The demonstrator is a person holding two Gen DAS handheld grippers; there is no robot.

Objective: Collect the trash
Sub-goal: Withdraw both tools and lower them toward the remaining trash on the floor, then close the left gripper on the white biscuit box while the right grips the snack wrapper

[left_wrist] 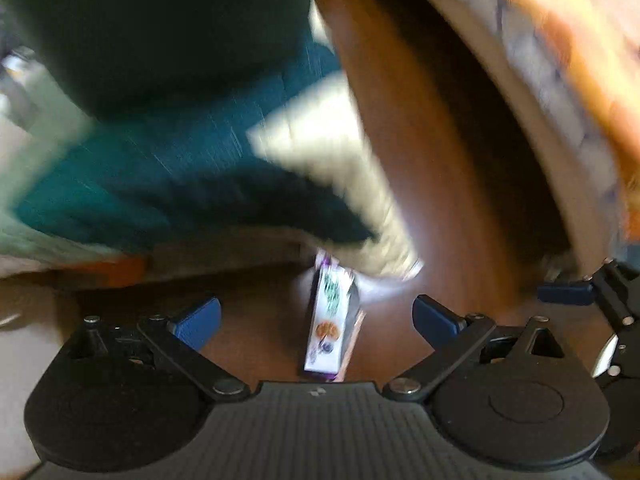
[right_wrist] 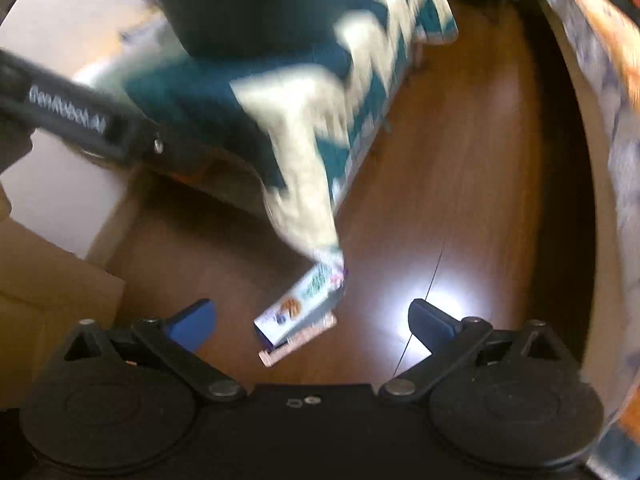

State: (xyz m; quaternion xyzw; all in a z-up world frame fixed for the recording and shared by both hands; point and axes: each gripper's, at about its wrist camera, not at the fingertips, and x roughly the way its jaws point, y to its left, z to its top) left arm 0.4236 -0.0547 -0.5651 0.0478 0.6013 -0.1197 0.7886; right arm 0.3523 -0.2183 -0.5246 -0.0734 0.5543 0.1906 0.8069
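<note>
**A:** How were the two tools posed?

**B:** Both pointed steeply down at the wooden floor (right_wrist: 460,168). The left gripper (left_wrist: 316,322) had its blue-padded fingers (left_wrist: 198,322) spread wide with nothing pinched. The right gripper (right_wrist: 312,322) stood equally wide apart and empty.

**A:** And the trash?

**B:** A small cardboard box (left_wrist: 330,322), white with purple edging and printed pictures, lay flat on the floor at the foot of a hanging bedcover (right_wrist: 360,80). In each wrist view it sat between the open fingers, touched by neither pad.

**A:** Textures?

**B:** The floor was smooth, glossy brown planks with a bright glare spot. The bedcover was woven cloth, teal with cream zigzags, blurred. The gripper bodies were matte black plastic with ribbed tops. An orange-patterned fabric (left_wrist: 560,60) curved along the right.
</note>
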